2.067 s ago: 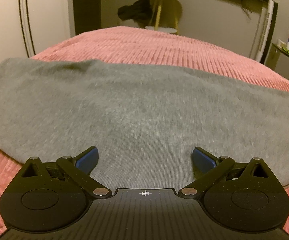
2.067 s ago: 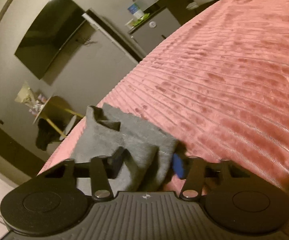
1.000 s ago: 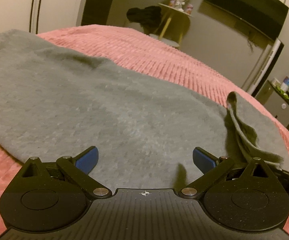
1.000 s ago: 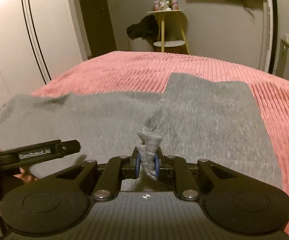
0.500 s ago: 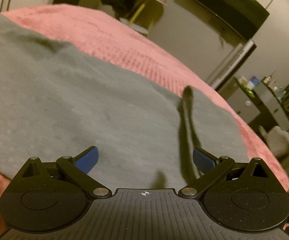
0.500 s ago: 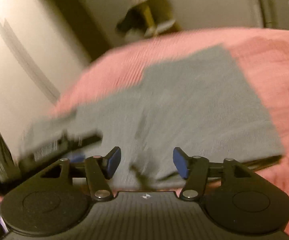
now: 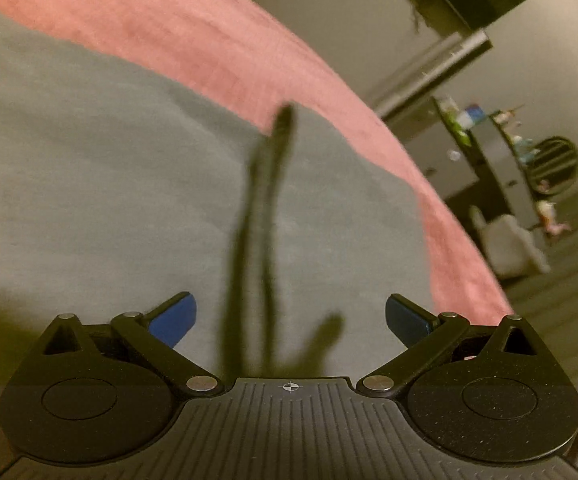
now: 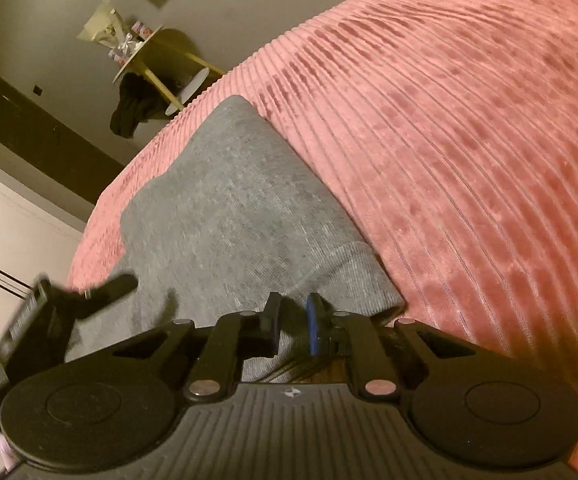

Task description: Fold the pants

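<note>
Grey pants [image 7: 109, 168] lie folded over on a pink ribbed bedspread [image 7: 193, 36]. In the left wrist view my left gripper [image 7: 291, 320] is open and empty, low over the grey cloth; dark shadows of the tools cross the cloth ahead of it. In the right wrist view the pants [image 8: 225, 208] lie ahead and my right gripper [image 8: 293, 326] has its jaws close together at the near edge of the cloth; a grip is not clear. The left gripper [image 8: 101, 292] shows blurred at the left of that view.
The pink bedspread [image 8: 469, 160] stretches right of the pants. Off the bed stand a yellow side table [image 8: 157, 64] with dark clothing hung on it, a white wardrobe [image 8: 5, 236], and a dark shelf unit [image 7: 489, 152] with small items.
My right gripper let go of the lifted cloth end, swung right and narrowed its jaws at the pants' near edge. My left gripper turned right, staying open.
</note>
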{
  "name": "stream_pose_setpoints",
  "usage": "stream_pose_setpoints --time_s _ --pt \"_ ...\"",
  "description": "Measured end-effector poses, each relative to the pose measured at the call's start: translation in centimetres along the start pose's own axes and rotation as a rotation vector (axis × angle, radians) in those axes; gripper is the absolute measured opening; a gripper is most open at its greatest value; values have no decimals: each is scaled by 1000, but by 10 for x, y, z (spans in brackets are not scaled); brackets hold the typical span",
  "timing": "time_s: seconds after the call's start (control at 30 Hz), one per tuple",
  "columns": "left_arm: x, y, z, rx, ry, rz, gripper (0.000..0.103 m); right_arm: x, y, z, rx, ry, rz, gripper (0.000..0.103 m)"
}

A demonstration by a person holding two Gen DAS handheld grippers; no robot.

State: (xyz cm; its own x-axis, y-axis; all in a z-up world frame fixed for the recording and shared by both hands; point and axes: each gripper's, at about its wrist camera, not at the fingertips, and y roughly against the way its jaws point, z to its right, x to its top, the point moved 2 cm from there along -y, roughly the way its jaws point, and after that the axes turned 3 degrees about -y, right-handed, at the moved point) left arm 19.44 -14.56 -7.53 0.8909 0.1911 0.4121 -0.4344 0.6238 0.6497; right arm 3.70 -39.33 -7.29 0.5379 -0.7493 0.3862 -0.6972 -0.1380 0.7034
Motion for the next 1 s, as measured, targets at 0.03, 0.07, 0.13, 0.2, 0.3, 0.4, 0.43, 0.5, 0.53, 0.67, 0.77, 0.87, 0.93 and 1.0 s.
stream_pose_setpoints --time_s 0.03,0.07,0.13,0.2,0.3,0.4,0.43,0.5,0.53,0.67,0.77,0.87,0.93,1.0 --pt "1 -8 3 -26 5 -26 100 1 -3 -1 0 2 1 13" --pt "1 -16 5 -39 7 -48 97 0 -2 -2 -1 5 3 13" --pt "2 -27 6 -11 -4 -58 74 -1 -2 -1 2 9 7 14" --pt "4 -30 7 9 -6 -48 43 1 -3 2 21 -3 10 19" --pt "8 -25 3 -19 36 -50 16 1 3 8 107 -47 14 29" --pt "10 -7 -3 -81 99 -5 14 2 15 12 197 -82 62 29" --pt "10 0 -2 -102 93 16 13 2 23 12 230 -77 98 30" --pt "12 19 6 -108 41 66 13 1 37 9 268 -48 165 32" --pt "12 31 12 -100 -4 97 13 0 40 7 273 -31 180 32" --pt "11 76 21 -35 -179 203 13 -3 36 1 272 -12 132 32" --pt "6 106 3 78 -252 252 13 -4 33 -4 221 20 116 32" --pt "0 119 -29 201 -254 230 23 -5 13 -10 149 42 10 32" --pt "-3 115 -50 242 -207 162 32 -7 4 -16 108 75 -31 32" --pt "0 114 -65 239 -145 165 40 -10 2 -25 68 127 -34 32"
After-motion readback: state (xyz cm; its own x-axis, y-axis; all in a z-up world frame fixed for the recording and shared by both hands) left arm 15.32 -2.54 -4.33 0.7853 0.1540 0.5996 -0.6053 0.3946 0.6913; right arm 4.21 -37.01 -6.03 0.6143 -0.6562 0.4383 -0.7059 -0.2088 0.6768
